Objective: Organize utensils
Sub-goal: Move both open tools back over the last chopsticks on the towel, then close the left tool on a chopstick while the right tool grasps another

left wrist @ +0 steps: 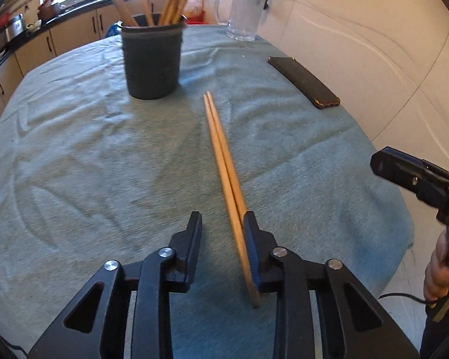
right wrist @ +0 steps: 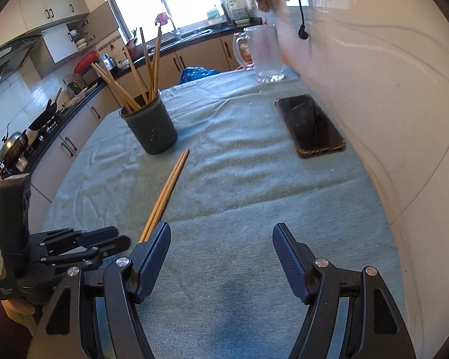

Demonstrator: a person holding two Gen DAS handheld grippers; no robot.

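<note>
A pair of wooden chopsticks (left wrist: 221, 155) lies on the green tablecloth, pointing toward a dark utensil holder (left wrist: 152, 59) with several chopsticks standing in it. My left gripper (left wrist: 221, 221) is open, and the near end of the pair rests against the inner side of its right finger. In the right wrist view the pair (right wrist: 167, 188) runs from the holder (right wrist: 151, 128) toward the left gripper (right wrist: 83, 248). My right gripper (right wrist: 221, 233) is open and empty above the cloth, to the right of the pair.
A black phone (right wrist: 311, 125) lies near the wall at the right. A glass pitcher (right wrist: 265, 55) stands at the far edge. The table (right wrist: 254, 179) is covered with the wrinkled cloth. A kitchen counter runs behind and to the left.
</note>
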